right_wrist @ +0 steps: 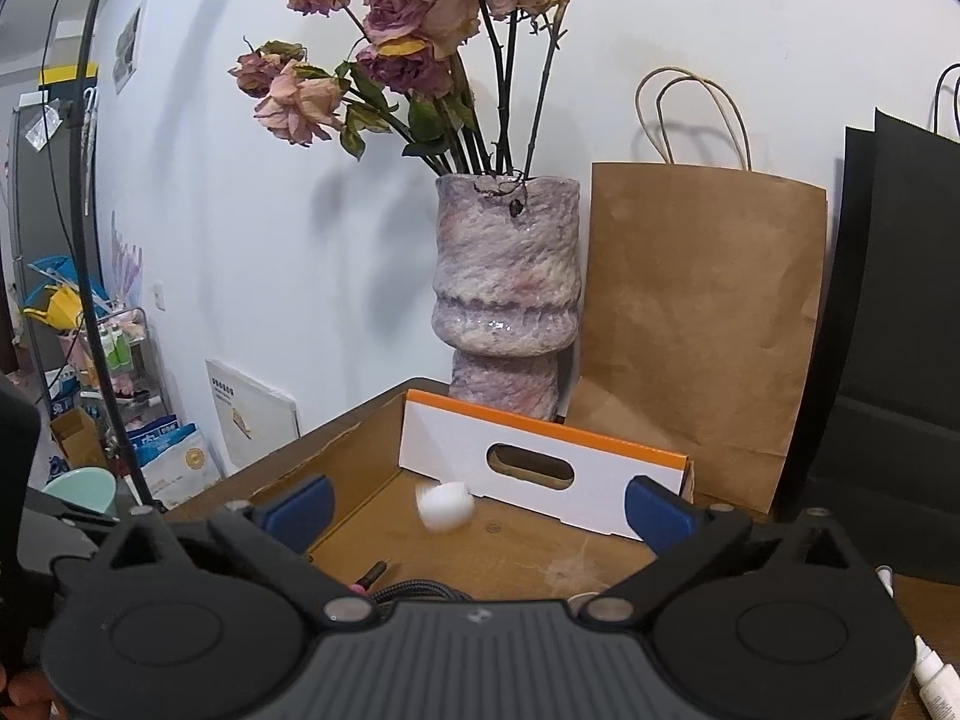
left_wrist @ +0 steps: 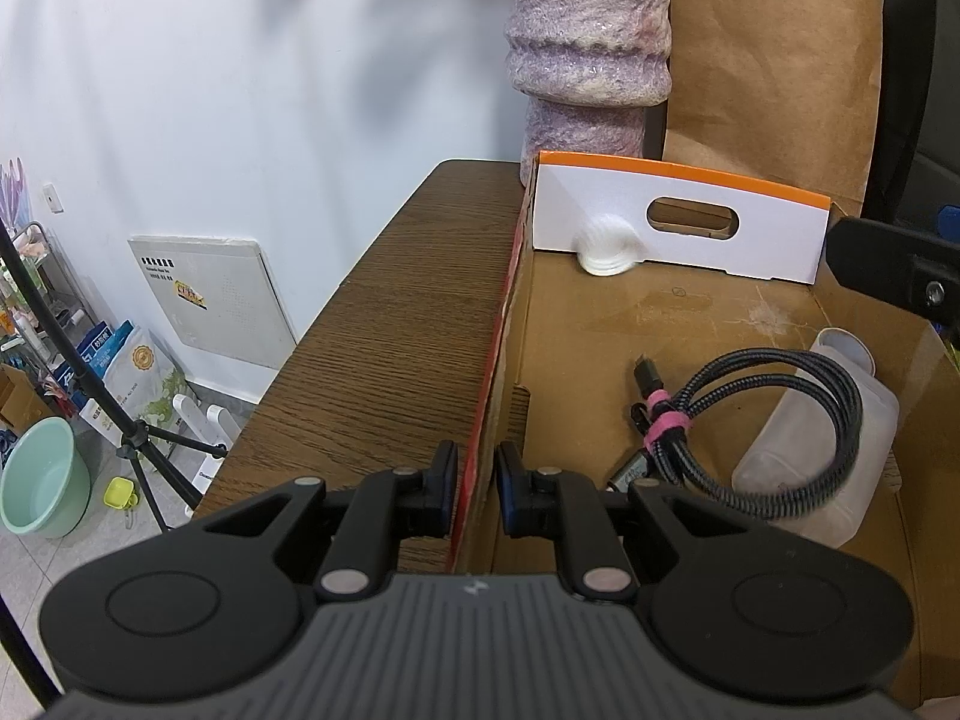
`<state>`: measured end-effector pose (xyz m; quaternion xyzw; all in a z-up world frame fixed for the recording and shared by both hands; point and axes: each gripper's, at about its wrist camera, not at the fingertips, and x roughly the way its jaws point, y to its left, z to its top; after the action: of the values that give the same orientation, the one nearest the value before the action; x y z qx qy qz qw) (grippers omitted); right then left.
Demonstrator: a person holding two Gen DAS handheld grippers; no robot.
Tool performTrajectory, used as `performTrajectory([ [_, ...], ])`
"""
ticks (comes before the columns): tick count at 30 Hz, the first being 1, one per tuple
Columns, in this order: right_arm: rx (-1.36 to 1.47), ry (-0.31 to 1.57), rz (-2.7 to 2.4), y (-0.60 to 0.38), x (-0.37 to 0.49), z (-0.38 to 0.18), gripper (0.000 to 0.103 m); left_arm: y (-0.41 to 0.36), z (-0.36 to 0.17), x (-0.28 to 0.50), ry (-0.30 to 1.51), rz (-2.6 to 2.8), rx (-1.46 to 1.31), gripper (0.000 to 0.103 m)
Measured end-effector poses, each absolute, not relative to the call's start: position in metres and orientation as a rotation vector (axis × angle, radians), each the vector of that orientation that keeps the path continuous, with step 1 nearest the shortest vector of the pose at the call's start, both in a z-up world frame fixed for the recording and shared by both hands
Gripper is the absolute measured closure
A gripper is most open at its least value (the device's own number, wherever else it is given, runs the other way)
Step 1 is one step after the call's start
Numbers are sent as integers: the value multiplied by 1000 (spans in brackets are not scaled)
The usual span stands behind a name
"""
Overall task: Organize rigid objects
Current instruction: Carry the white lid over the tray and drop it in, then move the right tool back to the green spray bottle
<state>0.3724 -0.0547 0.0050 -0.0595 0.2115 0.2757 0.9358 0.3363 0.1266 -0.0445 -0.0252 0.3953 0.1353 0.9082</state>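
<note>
A shallow cardboard box (left_wrist: 600, 324) with a white, orange-topped end wall (left_wrist: 678, 222) lies on the wooden table (left_wrist: 396, 312). My left gripper (left_wrist: 478, 489) is shut on the box's left wall. Inside lie a coiled black braided cable (left_wrist: 762, 414), a translucent plastic container (left_wrist: 840, 438) and a small white object (left_wrist: 606, 249), blurred, by the far wall. My right gripper (right_wrist: 477, 507) is open and empty above the box; the white object (right_wrist: 445, 507) shows between its fingers, blurred.
A mottled purple vase (right_wrist: 507, 288) with dried roses and a brown paper bag (right_wrist: 702, 324) stand behind the box. A black bag (right_wrist: 894, 348) is at right. White bottles (right_wrist: 936, 678) lie at the right edge. A tripod (left_wrist: 120, 420) and green basin (left_wrist: 36, 480) stand on the floor left.
</note>
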Motion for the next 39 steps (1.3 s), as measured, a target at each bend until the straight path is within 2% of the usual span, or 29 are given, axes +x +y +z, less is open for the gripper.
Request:
performTrajectory([
  [18,-127,404,519,-66,368,13,0,126,-45,336,816,279,-53,88],
  [28,-99,393,387,-117,373,25,0,126,-45,336,816,279,-53,88],
  [39,-108,466,213,-181,386,3,0,126,-45,336,815,279,-52,88],
])
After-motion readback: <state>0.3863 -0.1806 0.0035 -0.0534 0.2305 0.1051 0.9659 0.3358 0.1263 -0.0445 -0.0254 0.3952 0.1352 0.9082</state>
